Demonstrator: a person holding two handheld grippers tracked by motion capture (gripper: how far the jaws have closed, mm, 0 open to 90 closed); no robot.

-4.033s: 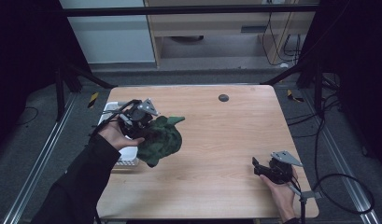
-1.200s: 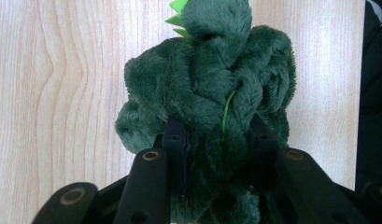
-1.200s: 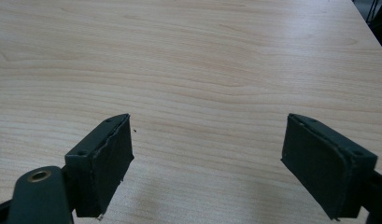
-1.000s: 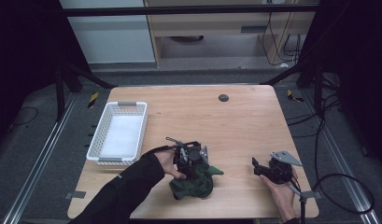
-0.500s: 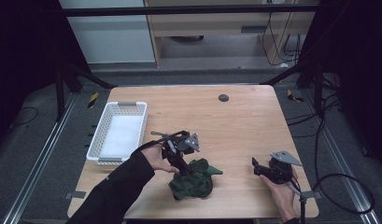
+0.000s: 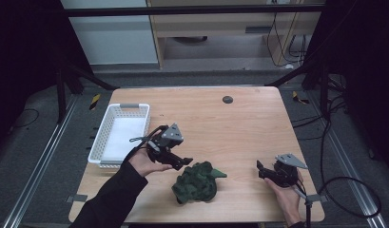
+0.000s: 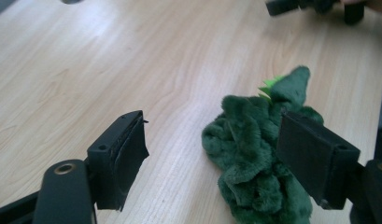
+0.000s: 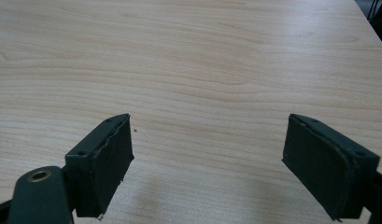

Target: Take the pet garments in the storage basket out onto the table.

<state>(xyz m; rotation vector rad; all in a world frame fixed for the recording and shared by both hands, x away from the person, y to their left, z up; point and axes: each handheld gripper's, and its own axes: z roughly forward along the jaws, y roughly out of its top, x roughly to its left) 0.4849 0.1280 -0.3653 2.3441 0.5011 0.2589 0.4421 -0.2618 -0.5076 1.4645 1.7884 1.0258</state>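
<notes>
The white basket (image 6: 120,135) sat at the tabletop's (image 6: 239,128) left edge, looked empty, no label or print legible on it. Just right of it the left gripper (image 6: 185,162) hovered w/ jaws wide; they had just been opening, and nothing sat between them: in the left gripper view the green plush toy (image 7: 258,154) lay on the wood beyond and partly behind the right-hand jaw, not pinched. In the high view the plush toy (image 6: 198,182) rested crumpled near the front edge, between the two grippers, just right of and below the left one, apart from both. Risks, as I judged them: the toy was soft and bunched, so a regrasp might catch only a loose fold and let it sag or slip out; a low sweep of the open jaw so near could snag the fur and drag it toward the front edge, poss. off the tabletop. The small light-green bit (image 7: 272,84) at its top could also catch on a pad. The right gripper (image 6: 266,172) sat at the front right, jaws wide over bare wood, holding nothing; its trailing cable might snag if it reached across. No brand, tag or writing readable on toy, grippers or tabletop; a dark round spot (image 6: 227,99) at the far side bore no text I could make out.
</notes>
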